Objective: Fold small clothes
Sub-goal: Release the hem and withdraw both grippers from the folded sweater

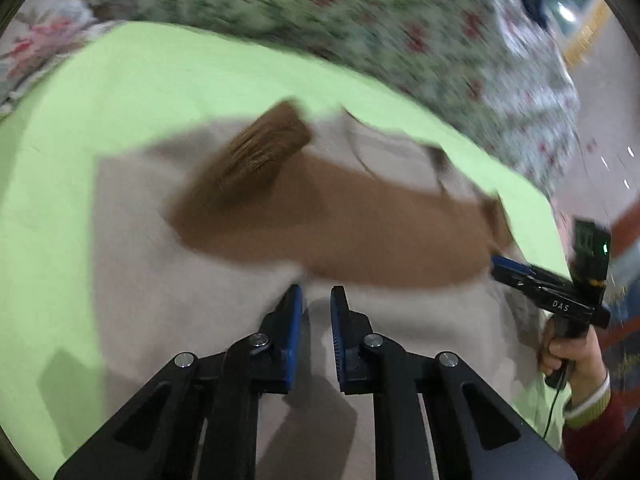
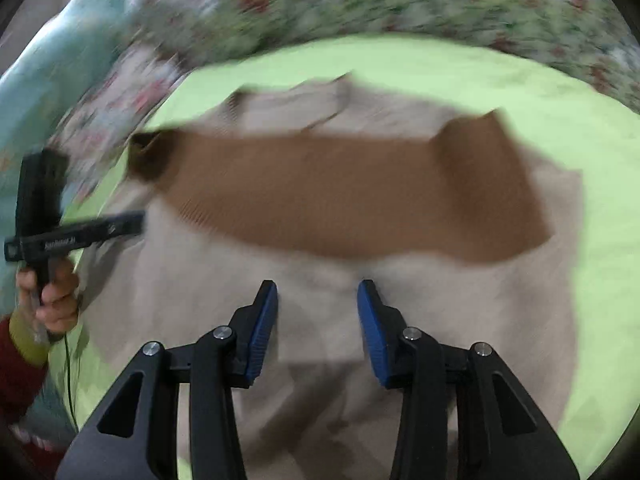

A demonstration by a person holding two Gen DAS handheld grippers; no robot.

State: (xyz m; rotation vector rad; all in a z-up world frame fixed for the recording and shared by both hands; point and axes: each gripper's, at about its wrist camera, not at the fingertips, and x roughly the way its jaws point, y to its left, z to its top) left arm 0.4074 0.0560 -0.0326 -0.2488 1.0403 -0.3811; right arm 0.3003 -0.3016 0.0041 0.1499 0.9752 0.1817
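Floral bedding (image 1: 360,12) frames a lime-green sheet (image 1: 60,184) where the small beige sweater (image 1: 160,280) lies spread, its brown sleeves (image 1: 340,224) folded across the chest, likely so the body can be doubled next. Your left gripper (image 1: 316,300) hovers over the beige body, fingers (image 1: 294,320) slightly parted, gripping nothing. Your right gripper (image 2: 317,296) hangs over the same cloth, fingers (image 2: 370,320) spread wider and empty, probably ready for the hem. Blur hides finer detail.
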